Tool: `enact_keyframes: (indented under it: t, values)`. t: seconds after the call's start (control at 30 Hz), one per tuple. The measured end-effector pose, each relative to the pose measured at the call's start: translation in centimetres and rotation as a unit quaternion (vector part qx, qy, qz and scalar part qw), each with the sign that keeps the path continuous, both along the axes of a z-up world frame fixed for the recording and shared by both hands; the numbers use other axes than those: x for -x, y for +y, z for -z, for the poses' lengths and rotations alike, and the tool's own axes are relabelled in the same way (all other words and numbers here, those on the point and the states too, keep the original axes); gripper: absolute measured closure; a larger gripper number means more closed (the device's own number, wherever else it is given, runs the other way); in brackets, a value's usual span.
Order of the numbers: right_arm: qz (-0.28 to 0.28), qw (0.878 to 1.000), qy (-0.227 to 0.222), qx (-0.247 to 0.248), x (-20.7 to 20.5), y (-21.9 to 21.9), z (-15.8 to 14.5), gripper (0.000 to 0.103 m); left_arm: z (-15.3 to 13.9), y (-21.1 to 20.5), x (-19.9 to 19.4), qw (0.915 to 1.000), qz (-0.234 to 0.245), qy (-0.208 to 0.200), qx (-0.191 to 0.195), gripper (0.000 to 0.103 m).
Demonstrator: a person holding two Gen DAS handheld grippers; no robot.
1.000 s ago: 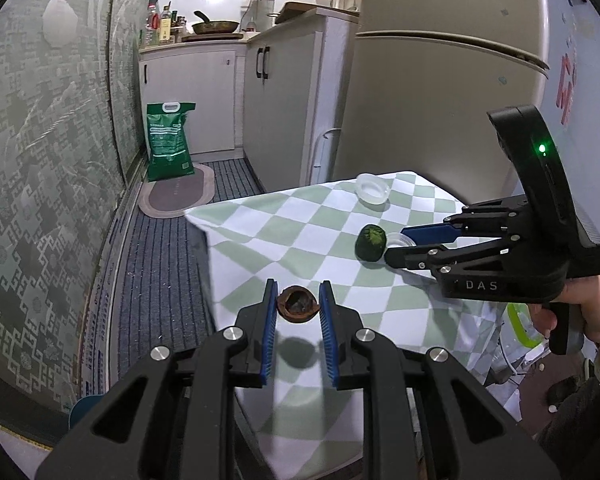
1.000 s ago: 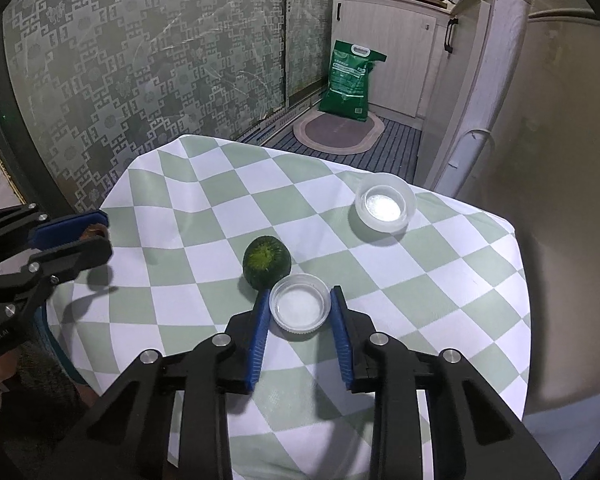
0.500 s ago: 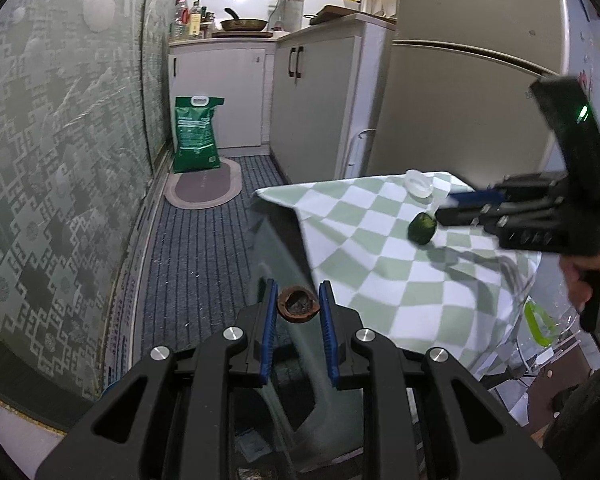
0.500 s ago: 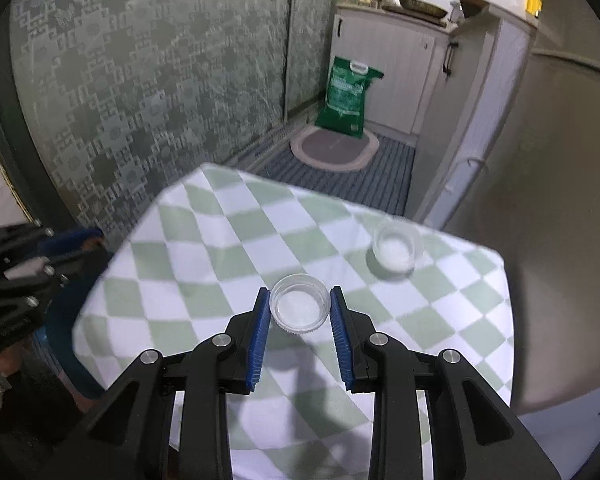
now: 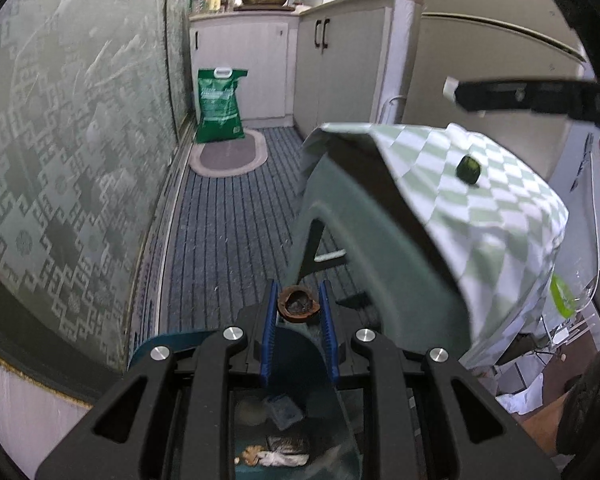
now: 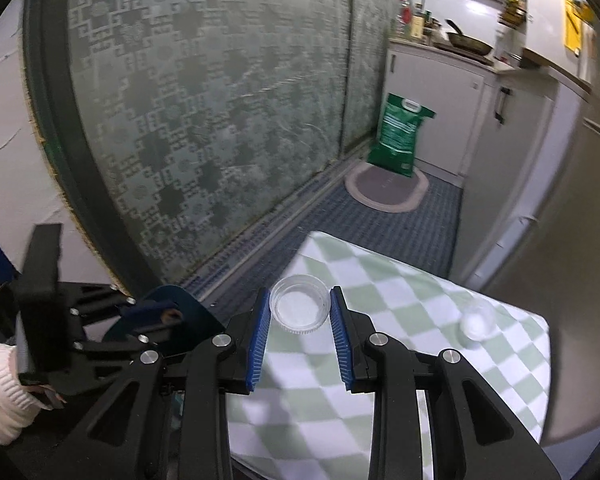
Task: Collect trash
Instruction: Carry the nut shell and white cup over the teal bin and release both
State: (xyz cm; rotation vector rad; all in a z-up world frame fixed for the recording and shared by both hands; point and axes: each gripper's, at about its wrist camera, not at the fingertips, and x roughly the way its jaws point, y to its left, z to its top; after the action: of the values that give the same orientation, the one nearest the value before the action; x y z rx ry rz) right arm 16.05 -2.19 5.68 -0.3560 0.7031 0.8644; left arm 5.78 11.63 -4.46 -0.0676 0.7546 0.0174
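left claw point(image 5: 299, 309) grips nutshell point(image 5: 298, 309) | right claw point(image 6: 299, 312) grips clear lid point(image 6: 299, 309)

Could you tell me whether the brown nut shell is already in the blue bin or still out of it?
Still out: the brown nut shell sits clamped in the left gripper, held above the open blue bin.
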Motion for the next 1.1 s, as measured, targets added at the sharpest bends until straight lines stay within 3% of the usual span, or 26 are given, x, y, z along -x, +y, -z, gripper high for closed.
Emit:
enact_keyframes:
  t: [0.77, 1.1]
  values:
    - [-0.098, 0.994, 0.044, 0.006, 3.8, 10.3, 1.8, 0.073, 8.1, 5.2, 1.6, 0.994, -0.029, 0.102, 0.029, 0.081]
    - [-0.12, 0.991, 0.062, 0.023, 4.6, 12.9, 3.6, 0.073, 9.2, 5.9, 2.1, 0.9928, -0.024, 0.115, 0.025, 0.076]
